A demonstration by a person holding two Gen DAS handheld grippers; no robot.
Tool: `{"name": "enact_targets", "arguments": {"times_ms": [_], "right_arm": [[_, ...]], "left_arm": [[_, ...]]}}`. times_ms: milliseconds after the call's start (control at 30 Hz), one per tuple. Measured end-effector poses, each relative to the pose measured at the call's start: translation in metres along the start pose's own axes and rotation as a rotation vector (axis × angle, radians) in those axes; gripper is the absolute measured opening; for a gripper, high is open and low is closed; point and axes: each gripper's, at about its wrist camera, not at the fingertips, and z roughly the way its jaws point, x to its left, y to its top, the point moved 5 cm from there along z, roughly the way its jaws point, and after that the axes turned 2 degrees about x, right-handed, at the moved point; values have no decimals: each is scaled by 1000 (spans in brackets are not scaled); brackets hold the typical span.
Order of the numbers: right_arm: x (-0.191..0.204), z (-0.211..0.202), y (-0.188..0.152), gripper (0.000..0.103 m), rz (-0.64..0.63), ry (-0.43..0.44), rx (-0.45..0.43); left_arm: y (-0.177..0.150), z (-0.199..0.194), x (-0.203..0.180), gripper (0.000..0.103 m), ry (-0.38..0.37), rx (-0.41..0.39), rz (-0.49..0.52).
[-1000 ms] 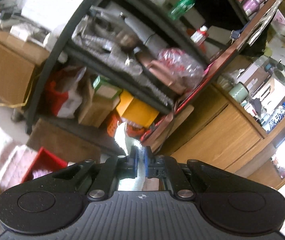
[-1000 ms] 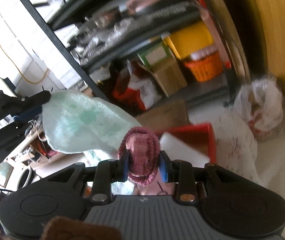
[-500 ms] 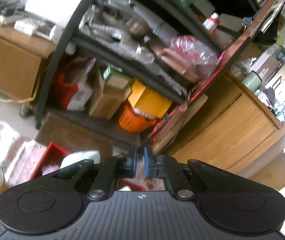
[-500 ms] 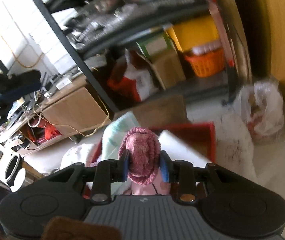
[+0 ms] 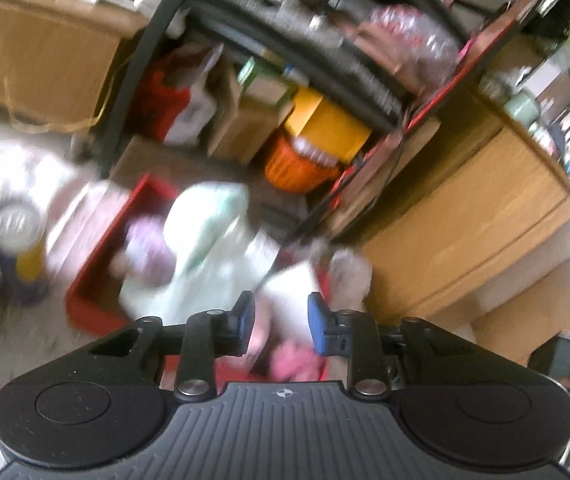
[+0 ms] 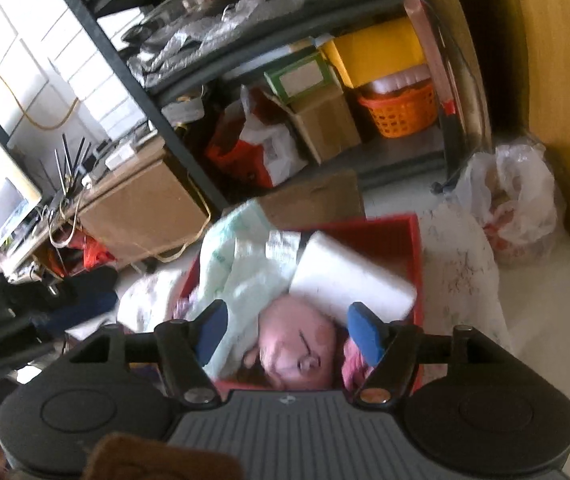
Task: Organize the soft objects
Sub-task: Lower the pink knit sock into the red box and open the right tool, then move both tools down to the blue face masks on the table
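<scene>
With its jaws spread and holding nothing, the right gripper (image 6: 285, 334) hangs just above the red bin (image 6: 415, 248), and the left gripper (image 5: 276, 317), jaws likewise parted and empty, hovers over the same bin. Inside the bin lie a pink plush doll (image 6: 295, 344), a pink knitted piece (image 6: 355, 364) touching it, a white foam block (image 6: 349, 276) and a pale green cloth (image 6: 241, 264) draped over the bin's far-left rim, so the sorting looks largely done. Beyond the bin, no label on the shelf boxes is legible.
</scene>
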Motion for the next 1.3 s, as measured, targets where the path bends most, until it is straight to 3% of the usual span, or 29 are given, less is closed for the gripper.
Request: {"name": "enact_targets", "arguments": {"times_ms": [100,167,300,433,600,667,867,900,967,1000,1300], "right_arm": [[-3,-6,-20,40,-24,-27,30],[-5,-12,-35,40,-28,-29,46],[-9,-25,-64,40,-59,-37,80],[-11,-38,-93,40,-74,-30,111],[-10,-50,-127,41,-86,-9,147],[-10,-50,-135,41,-92,-6,162],[-14,-43,-147,41,-85,1,212],[-13,-42,-148,41,-88,3,220],[-10,-40,-151,41,-102,9,225],[-9,-40,-151,41,-109,11,229],[1,-32,-161,41,-126,33,279]], "left_arm": [[-24,0,10,32,29,59,26],[-38,-2,15,43,51,92,55],[-72,1,24,53,93,175,111],[-100,18,31,56,135,271,132],[-119,41,29,65,167,351,174],[-121,47,29,73,192,354,195],[-135,65,42,73,291,416,224],[-136,66,45,71,312,417,226],[-137,69,50,56,348,417,236],[-138,71,52,55,359,420,237],[-151,76,49,47,382,443,294]]}}
